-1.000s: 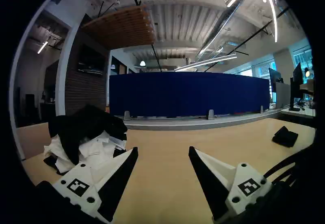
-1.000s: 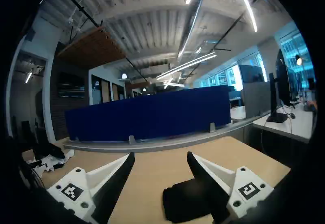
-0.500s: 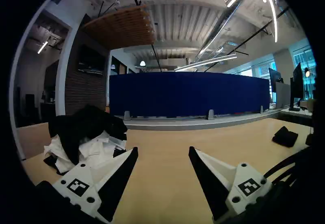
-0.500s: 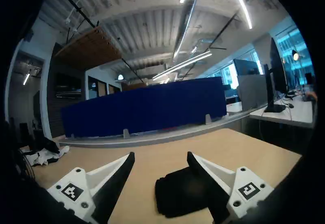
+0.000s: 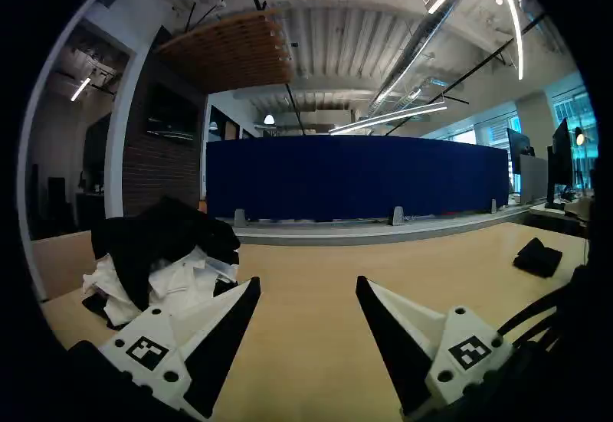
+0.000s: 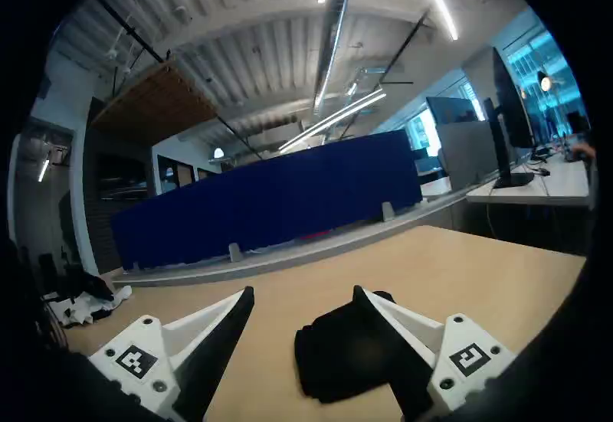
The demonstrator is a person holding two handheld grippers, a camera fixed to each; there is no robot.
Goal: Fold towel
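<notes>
A pile of black and white towels (image 5: 157,257) lies on the wooden table (image 5: 322,284), just beyond the left finger of my left gripper (image 5: 306,307), which is open with nothing between its fingers. A folded black towel (image 5: 538,256) rests far off to the right in the left gripper view. In the right gripper view that folded black towel (image 6: 341,349) lies close, partly behind the right finger. My right gripper (image 6: 303,315) is open above the table, empty. The towel pile (image 6: 80,303) appears small at the far left.
A blue partition (image 5: 352,177) on a grey rail runs along the table's far edge. Desks with monitors (image 6: 509,127) stand to the right beyond the table. Black cables (image 5: 544,315) hang by the left gripper's right finger. Bare tabletop (image 6: 460,269) stretches between the pile and the folded towel.
The right gripper has swung and tilted, so the folded black towel now sits nearer the middle and a little farther from the camera. The left gripper has stayed still.
</notes>
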